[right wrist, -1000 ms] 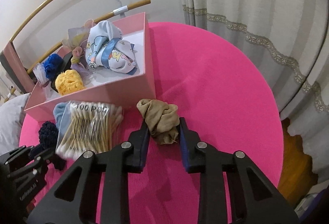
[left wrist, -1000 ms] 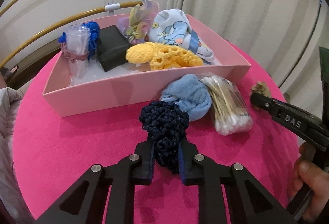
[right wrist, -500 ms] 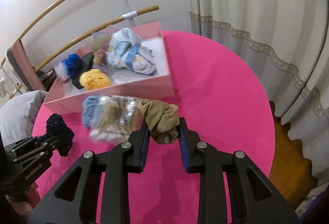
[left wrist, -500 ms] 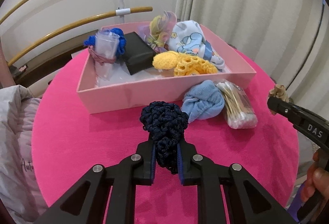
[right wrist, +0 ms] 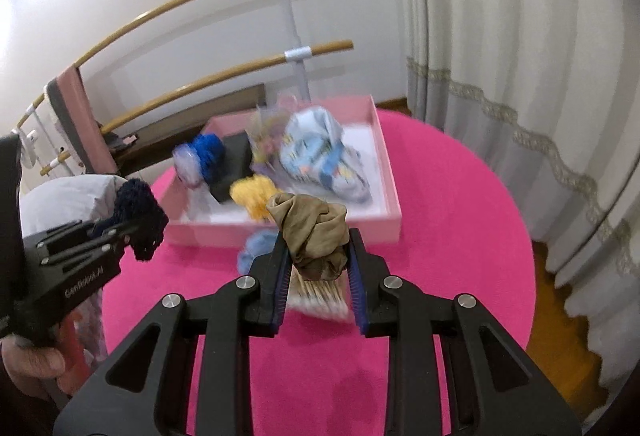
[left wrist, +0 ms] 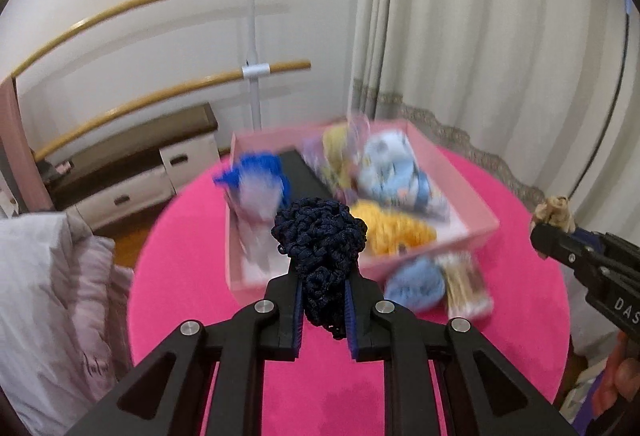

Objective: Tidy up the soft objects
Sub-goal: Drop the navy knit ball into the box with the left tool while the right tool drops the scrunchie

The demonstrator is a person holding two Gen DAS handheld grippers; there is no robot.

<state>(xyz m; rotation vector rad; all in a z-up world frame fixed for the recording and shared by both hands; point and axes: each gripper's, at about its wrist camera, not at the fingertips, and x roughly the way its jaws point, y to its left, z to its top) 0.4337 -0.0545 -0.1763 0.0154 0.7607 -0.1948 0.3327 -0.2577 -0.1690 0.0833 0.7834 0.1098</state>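
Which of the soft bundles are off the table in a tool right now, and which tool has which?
Two: the navy crocheted scrunchie in the left tool, and the tan stocking bundle in the right tool. The light blue cloth lies on the pink table.

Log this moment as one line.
left gripper: shut on navy crocheted scrunchie | right gripper: shut on tan fabric wad | both held above pink tray and table

Box point(left wrist: 482, 232) sat on the round table point(left wrist: 180, 276) with soft items inside, a cloth bundle point(left wrist: 414, 286) and bag of cotton swabs point(left wrist: 466, 286) lay just before its near wall, curtain point(right wrist: 520, 56) hung behind at right, rails point(right wrist: 240, 68) behind at left
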